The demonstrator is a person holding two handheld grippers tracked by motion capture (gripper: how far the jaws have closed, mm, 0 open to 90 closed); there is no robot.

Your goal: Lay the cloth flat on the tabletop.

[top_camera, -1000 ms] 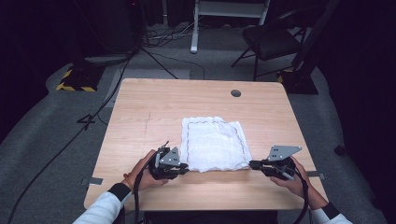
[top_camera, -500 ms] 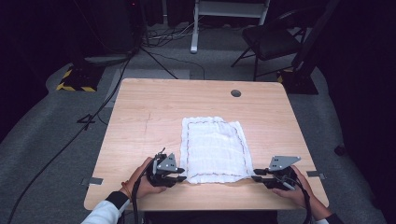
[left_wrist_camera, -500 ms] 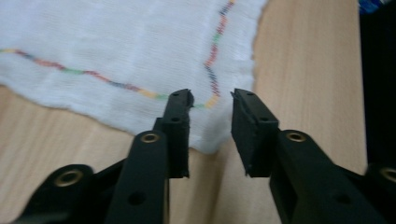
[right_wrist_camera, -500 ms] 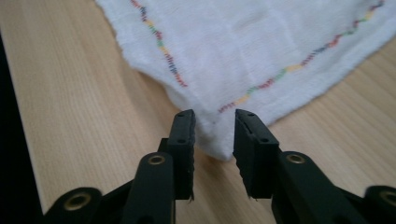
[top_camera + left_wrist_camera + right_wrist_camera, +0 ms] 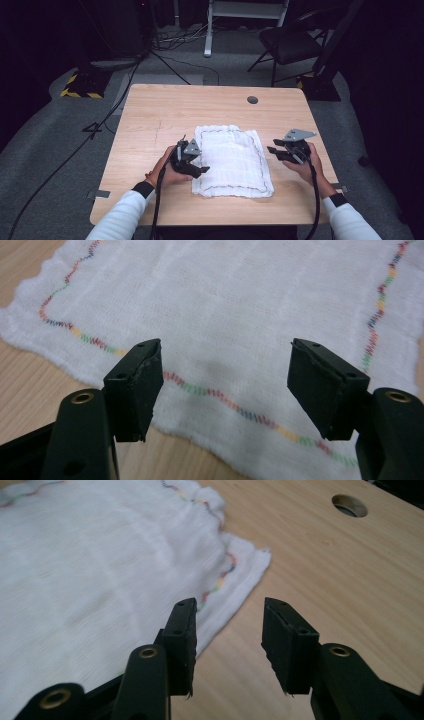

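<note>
So there's a white cloth [image 5: 232,161] lying flat on the wooden table [image 5: 150,120], with a wavy line of multicoloured stitching [image 5: 220,394] running near its edge. A person has a gripper in each hand, one on either side of it.

The left gripper [image 5: 199,168] is at the cloth's left edge, and in the left gripper view its jaws are spread wide, with nothing between them. The stitched border runs straight across the gap, just ahead of the jaw tips, and most of the cloth stretches away beyond them. A strip of bare wood shows beneath the left-hand jaw.

The right gripper [image 5: 272,152] sits just off the cloth's right edge. In the right gripper view its jaws are parted too, though noticeably narrower than the other pair, and they hold nothing. The cloth's edge passes close by the left-hand jaw, and a corner of the cloth [image 5: 257,557] lies ahead of the gap. The right-hand jaw is over bare wood. Farther off beyond that jaw is a round hole [image 5: 349,505] in the tabletop.

Behind the table, on the grey floor, there's a dark chair [image 5: 290,42] and some loose cables [image 5: 170,42].
</note>
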